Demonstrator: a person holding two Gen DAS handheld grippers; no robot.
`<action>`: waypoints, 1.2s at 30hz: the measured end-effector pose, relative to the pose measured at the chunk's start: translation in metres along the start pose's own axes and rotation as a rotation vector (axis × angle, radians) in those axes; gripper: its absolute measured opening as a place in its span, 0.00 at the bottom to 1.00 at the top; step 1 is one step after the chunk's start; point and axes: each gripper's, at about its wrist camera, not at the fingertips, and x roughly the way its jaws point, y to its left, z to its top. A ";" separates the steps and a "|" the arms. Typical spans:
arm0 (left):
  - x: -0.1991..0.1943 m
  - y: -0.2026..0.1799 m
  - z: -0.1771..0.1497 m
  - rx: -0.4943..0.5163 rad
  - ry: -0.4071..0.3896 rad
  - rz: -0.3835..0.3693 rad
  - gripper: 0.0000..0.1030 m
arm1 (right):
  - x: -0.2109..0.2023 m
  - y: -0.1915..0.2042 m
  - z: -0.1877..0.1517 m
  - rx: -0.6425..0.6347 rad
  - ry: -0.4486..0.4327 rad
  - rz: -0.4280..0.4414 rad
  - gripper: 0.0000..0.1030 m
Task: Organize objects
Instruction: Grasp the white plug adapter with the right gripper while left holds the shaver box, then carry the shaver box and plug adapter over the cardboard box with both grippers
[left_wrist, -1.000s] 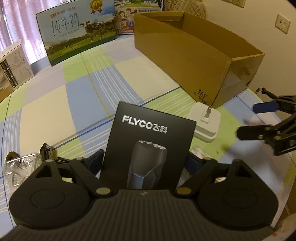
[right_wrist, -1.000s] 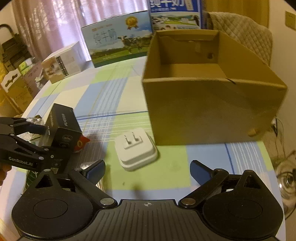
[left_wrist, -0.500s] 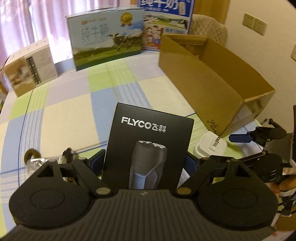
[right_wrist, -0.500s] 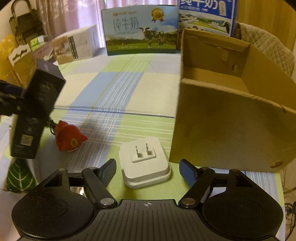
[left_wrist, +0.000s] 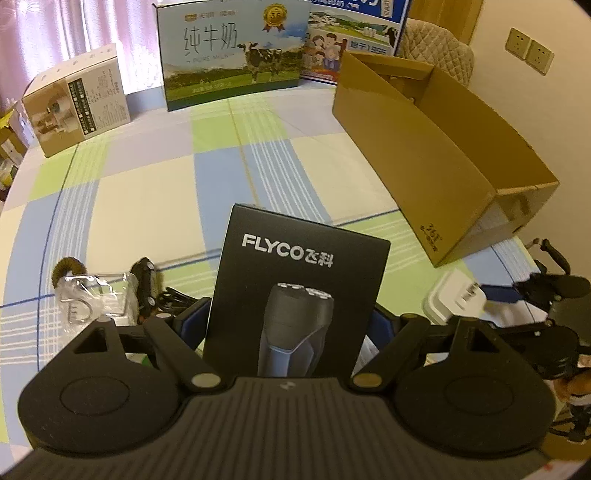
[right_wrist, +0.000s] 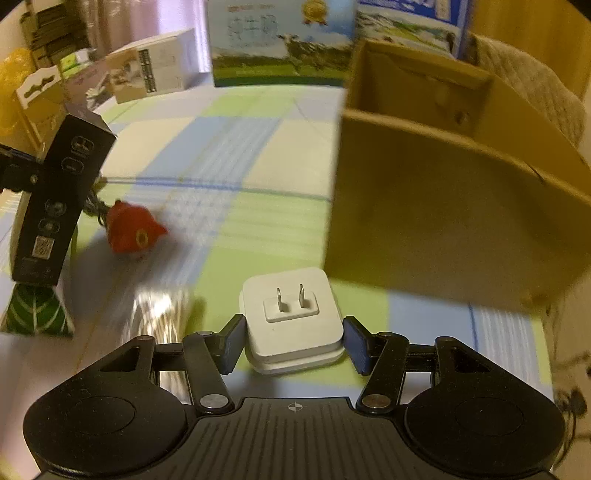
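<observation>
Above the counter (left_wrist: 155, 192), shaver box (left_wrist: 295, 291) is being gripped by left claw (left_wrist: 291, 317); white plug (right_wrist: 293, 317) is being straddled by open right claw (right_wrist: 293, 341); cardboard box (right_wrist: 461, 206) apparently unfilled.

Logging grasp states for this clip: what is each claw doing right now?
Left claw: shut on the black shaver box.
Right claw: open, straddling the white plug adapter, not yet gripping.

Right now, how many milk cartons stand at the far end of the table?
2: the green milk carton near the middle, the blue milk carton to its right, behind the cardboard box. Others may be hidden.
</observation>
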 end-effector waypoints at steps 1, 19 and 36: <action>0.000 -0.002 -0.001 0.003 0.003 -0.006 0.80 | -0.005 -0.003 -0.005 0.014 0.011 -0.004 0.52; -0.017 -0.015 -0.006 0.064 -0.020 -0.055 0.80 | -0.018 -0.004 -0.019 0.047 -0.019 -0.052 0.51; -0.037 -0.039 -0.005 0.079 -0.051 -0.060 0.80 | -0.081 -0.004 -0.006 0.109 -0.112 -0.003 0.50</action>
